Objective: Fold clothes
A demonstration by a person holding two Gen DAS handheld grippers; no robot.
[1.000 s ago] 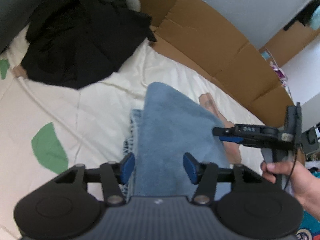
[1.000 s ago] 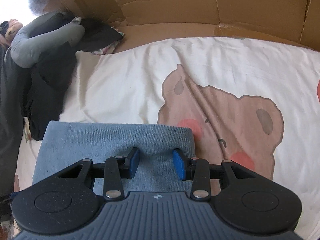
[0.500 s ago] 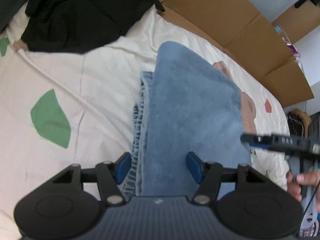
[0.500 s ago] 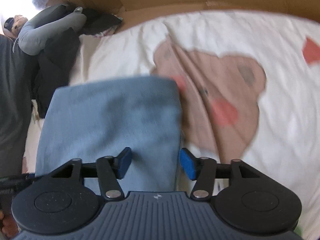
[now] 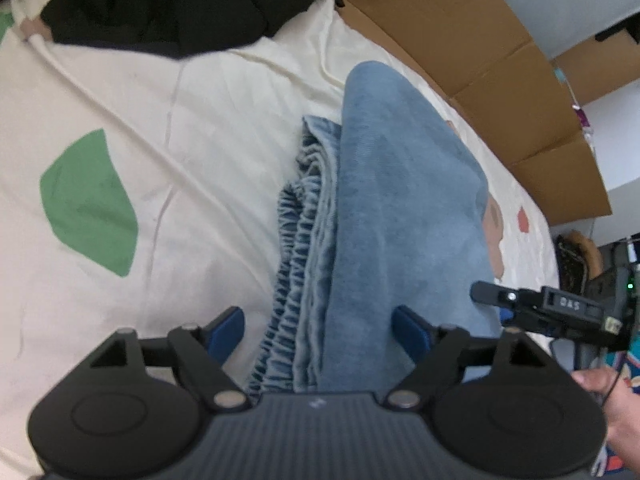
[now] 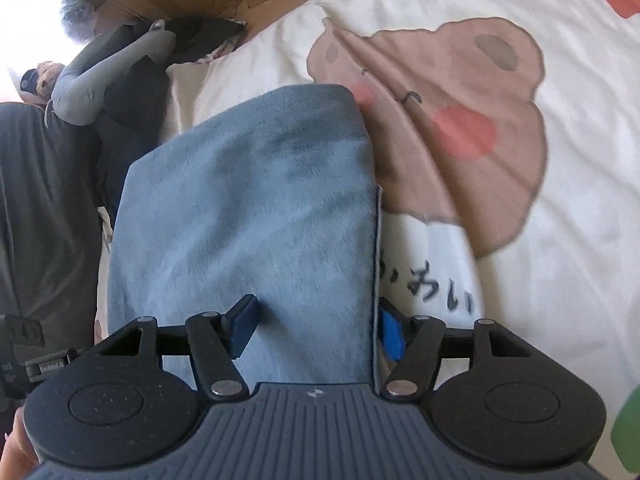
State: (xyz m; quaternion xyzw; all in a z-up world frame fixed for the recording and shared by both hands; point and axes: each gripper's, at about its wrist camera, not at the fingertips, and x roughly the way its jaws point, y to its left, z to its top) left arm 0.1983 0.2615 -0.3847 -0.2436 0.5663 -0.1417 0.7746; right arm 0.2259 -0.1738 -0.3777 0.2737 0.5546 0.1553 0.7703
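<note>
Left wrist: folded jeans lengthwise ahead.

folded jeans on bedsheet, cardboard behind

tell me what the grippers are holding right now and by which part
Nothing is held. The left gripper and right gripper are both open, fingers straddling the folded blue garment on the bedsheet without clamping it.
</note>
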